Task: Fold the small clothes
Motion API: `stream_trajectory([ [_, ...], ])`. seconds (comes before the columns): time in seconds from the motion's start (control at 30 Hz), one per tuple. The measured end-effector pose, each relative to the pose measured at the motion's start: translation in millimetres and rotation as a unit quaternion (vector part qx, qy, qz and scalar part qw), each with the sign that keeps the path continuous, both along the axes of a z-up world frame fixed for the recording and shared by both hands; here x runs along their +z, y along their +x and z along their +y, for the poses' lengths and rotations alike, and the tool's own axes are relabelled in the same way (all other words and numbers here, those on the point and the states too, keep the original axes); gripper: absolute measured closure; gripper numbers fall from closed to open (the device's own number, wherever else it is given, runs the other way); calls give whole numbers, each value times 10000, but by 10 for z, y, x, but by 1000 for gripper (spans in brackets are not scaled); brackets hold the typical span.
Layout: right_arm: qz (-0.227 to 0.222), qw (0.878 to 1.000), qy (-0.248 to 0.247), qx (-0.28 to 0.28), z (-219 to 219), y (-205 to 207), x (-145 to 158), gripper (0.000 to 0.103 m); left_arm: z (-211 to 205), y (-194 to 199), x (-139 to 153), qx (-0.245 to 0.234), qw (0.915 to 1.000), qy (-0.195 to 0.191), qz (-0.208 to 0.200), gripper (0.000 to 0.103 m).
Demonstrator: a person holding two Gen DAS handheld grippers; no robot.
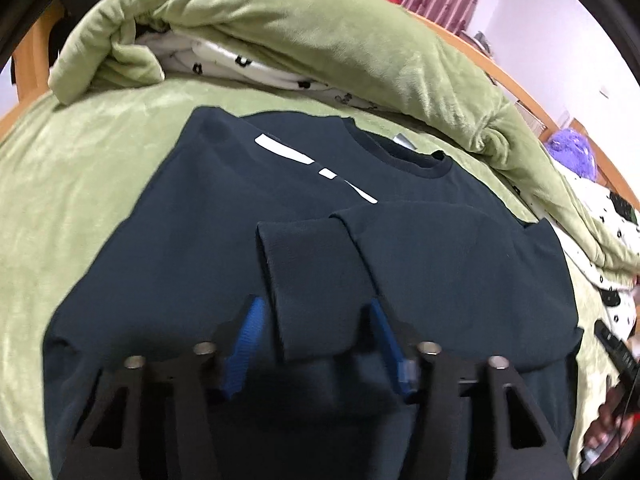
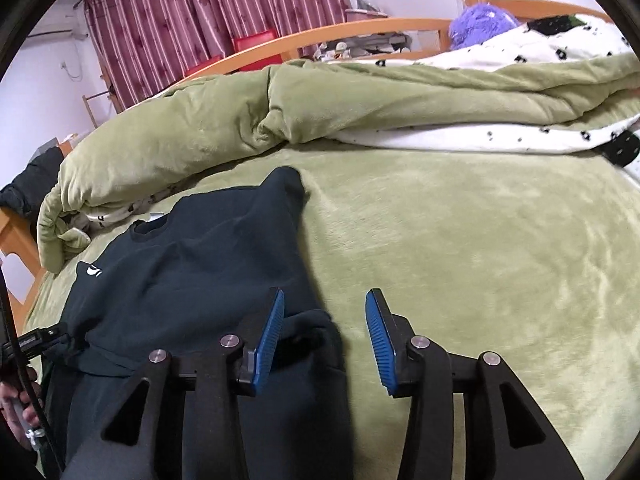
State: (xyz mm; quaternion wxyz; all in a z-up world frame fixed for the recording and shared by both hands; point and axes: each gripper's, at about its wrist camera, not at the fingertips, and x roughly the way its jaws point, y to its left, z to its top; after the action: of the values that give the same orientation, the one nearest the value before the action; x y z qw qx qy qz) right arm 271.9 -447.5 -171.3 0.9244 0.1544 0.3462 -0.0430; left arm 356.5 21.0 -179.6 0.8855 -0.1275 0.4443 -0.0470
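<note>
**A:** Where was the sweatshirt?

**B:** The dark navy sweatshirt (image 1: 224, 232) lay flat on the green bed cover (image 1: 80, 184), collar toward the heaped green quilt (image 1: 304, 36). A white stripe ran slantwise across its chest. One sleeve (image 1: 440, 256) was folded in over the body, and its ribbed cuff (image 1: 304, 280) pointed down toward the left tongs (image 1: 316, 320).

**A:** And were those tongs gripping it?

**B:** No. The cuff sat between the two blue pads (image 1: 248, 340), but a gap showed on either side, so the jaws stood apart and pressed on nothing.

**A:** The right ones?

**B:** The right tongs (image 2: 325, 320) also stood parted and empty. Their left pad (image 2: 270, 344) hung over the edge of the sweatshirt, and the right pad over bare green cover. Whether the left pad touched the cloth, I could not tell.

**A:** Anything else around?

**B:** A white blanket with black spots (image 2: 540, 40) showed under and behind the quilt, a wooden bed frame (image 2: 320, 40) curved past it, and striped red curtains (image 2: 208, 16) hung at the back. A fluffy purple thing (image 2: 480, 20) sat by the frame. At the left edge of the right view a hand (image 2: 20, 408) held the other handle.
</note>
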Motion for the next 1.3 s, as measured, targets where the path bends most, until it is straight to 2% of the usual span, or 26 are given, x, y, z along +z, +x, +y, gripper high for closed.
stream_trajectory([
  [0.03, -16, 10000, 76, 11, 23, 38, -27, 61, 6, 29, -20, 26, 10000, -86, 34, 68],
  [0.07, -29, 9999, 116, 14, 33, 73, -45, 61, 19, 67, -42, 98, 9998, -163, 69, 77],
  [0.1, -49, 9998, 189, 25, 67, 129, -78, 61, 26, 83, -45, 118, 9997, -199, 53, 98],
  [0.13, -28, 9997, 220, 33, 92, 161, -113, 61, 29, 103, -29, 93, 9996, -263, -6, 103],
  [0.2, 228, 9997, 94, -44, 147, 249, -229, 62, 39, 94, 65, 105, 9993, -300, -188, 101],
  [0.23, 412, 9990, -84, -138, 169, 300, -298, 65, 59, 52, 191, 183, 9985, -258, -447, 101],
  [0.27, 624, 9972, -309, -277, 182, 340, -361, 75, 79, 26, 307, 199, 9976, -212, -622, 101],
  [0.3, 769, 9956, -398, -371, 176, 361, -404, 76, 106, 12, 404, 193, 9969, -201, -737, 102],
  [0.4, 705, 9963, -140, -475, 125, 343, -369, 77, 222, -56, 649, 216, 9949, -162, -977, 101],
  [0.5, 692, 9963, -165, -486, 143, 333, -310, 77, 315, -106, 630, 156, 9960, -206, -853, 101],
  [0.57, 707, 9962, -186, -476, 149, 304, -294, 77, 318, -117, 498, 128, 9980, -146, -604, 97],
  [0.63, 695, 9963, -209, -464, 154, 278, -260, 77, 282, -117, 367, 61, 9991, -74, -404, 85],
  [0.7, 650, 9967, -247, -428, 172, 244, -213, 77, 203, -130, 230, -20, 9996, 80, -284, 67],
  [0.8, 574, 9973, -201, -402, 174, 205, -152, 77, 93, -94, 121, -122, 9993, 270, -217, 50],
  [0.9, 549, 9979, -161, -318, 205, 194, -133, 77, 39, -35, 25, -188, 9993, 296, -151, 49],
  [1.07, 559, 9979, -262, -180, 269, 204, -131, 77, 30, 109, -155, -172, 9998, -81, 18, 51],
  [1.13, 552, 9980, -266, -153, 272, 225, -142, 77, 2, 135, -175, -156, 9998, -147, -48, 57],
  [1.17, 543, 9981, -267, -142, 268, 234, -150, 77, -11, 141, -170, -119, 9998, -123, -88, 69],
  [1.2, 534, 9980, -291, -149, 273, 254, -169, 77, -29, 148, -150, -49, 9999, 1, -158, 90],
  [1.3, 568, 9977, -355, -140, 295, 312, -242, 76, -6, 121, 6, -56, 9990, -1, -433, 95],
])
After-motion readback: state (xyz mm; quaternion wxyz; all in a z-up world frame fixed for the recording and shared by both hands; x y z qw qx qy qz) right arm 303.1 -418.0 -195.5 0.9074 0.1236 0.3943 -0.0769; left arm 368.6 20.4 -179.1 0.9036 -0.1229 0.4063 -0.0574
